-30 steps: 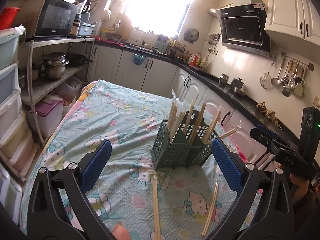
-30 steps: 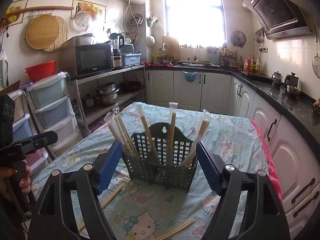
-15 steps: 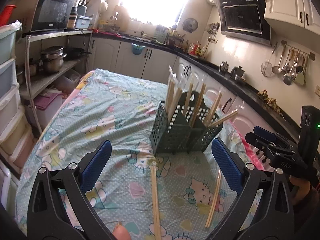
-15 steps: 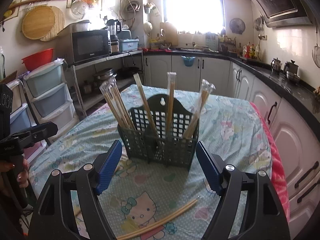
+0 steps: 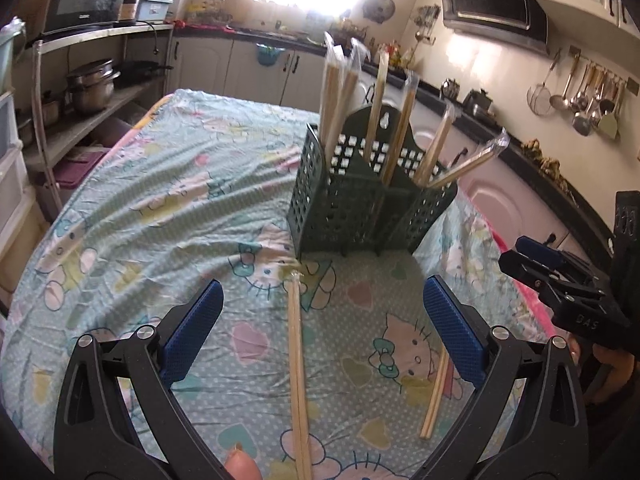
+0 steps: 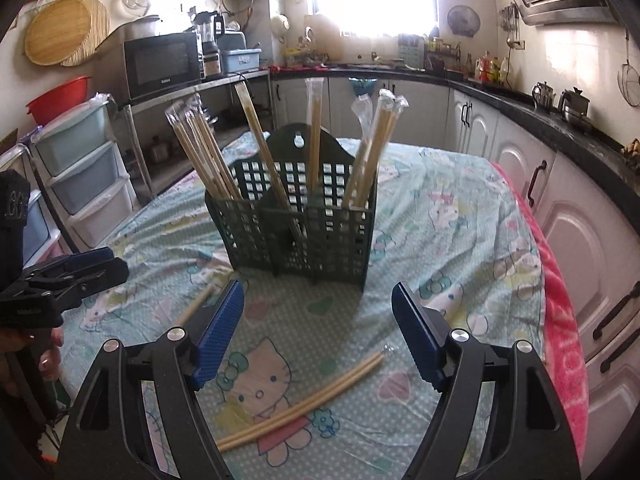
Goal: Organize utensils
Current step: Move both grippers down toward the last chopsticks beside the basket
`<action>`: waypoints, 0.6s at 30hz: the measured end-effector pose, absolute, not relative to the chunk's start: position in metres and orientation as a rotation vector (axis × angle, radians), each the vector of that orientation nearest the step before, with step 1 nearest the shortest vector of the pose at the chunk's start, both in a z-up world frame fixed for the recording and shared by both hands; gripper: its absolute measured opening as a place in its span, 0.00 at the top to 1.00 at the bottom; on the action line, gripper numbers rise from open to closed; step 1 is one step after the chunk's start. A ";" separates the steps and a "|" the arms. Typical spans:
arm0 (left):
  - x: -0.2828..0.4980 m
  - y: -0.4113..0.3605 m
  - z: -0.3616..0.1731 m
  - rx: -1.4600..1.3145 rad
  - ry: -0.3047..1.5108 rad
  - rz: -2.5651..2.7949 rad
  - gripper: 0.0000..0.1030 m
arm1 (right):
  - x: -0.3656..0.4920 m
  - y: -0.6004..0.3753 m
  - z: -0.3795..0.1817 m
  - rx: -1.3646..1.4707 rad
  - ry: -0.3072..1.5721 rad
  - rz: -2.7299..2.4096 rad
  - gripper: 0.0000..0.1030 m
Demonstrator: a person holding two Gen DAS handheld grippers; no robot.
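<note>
Here my left gripper [image 5: 320, 312] and right gripper [image 6: 318, 320] both hover spread wide and empty over the tablecloth [image 6: 440, 216], each above a loose wrapped chopstick pair [image 5: 298, 364] [image 6: 304, 400] lying before the green utensil basket [image 6: 296, 224].

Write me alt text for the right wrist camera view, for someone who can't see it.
An open two-finger gripper with blue pads hovers above a wrapped pair of wooden chopsticks lying on a Hello Kitty tablecloth. Behind stands a dark green slotted plastic utensil caddy holding several upright wrapped chopsticks. The other black gripper shows at the left edge, in a kitchen.
</note>
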State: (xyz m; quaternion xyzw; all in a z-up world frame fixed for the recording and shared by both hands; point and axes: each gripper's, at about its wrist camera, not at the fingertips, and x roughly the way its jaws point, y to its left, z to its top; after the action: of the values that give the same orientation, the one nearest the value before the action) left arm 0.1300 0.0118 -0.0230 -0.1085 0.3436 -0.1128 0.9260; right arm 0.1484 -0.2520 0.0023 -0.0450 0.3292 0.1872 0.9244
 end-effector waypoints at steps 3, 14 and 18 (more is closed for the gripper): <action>0.138 0.004 -0.033 -0.213 0.738 -0.244 0.10 | 0.149 -0.255 -0.007 -0.093 0.699 0.377 0.28; 0.160 -0.013 -0.056 -0.178 0.821 -0.255 0.10 | 0.154 -0.264 -0.036 -0.104 0.766 0.350 0.28; 0.165 -0.018 -0.062 -0.162 0.842 -0.262 0.11 | 0.156 -0.265 -0.045 -0.102 0.788 0.343 0.28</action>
State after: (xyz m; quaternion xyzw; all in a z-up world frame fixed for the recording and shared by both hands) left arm 0.1654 -0.0177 -0.0621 -0.0785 0.4071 -0.1264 0.9012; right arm 0.1560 -0.2655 -0.0447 -0.0496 0.3818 0.1664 0.9078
